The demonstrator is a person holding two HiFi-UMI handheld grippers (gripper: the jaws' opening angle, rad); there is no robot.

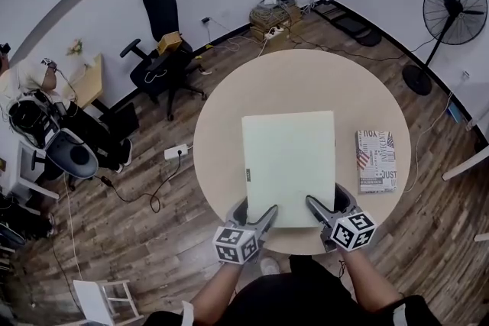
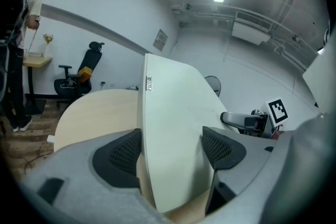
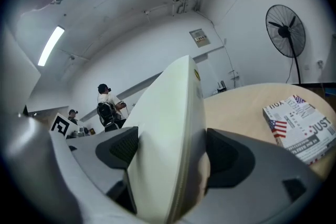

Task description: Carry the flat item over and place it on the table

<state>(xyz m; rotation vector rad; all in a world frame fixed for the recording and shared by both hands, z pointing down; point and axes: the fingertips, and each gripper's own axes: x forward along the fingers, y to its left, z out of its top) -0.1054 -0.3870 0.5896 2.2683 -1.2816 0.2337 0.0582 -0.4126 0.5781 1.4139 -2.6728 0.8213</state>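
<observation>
Fingers of the left gripper and the right gripper each pinch the near edge of the pale green flat rectangular board, which sits over the middle of the round beige desk; a flag-printed box lies at the desk's right.

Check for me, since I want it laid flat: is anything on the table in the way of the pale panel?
Nothing visible does. The pale panel, clamped by the left gripper and the right gripper, is over the round table. The flag-printed book lies apart at its right. What lies beneath the panel is hidden.
</observation>
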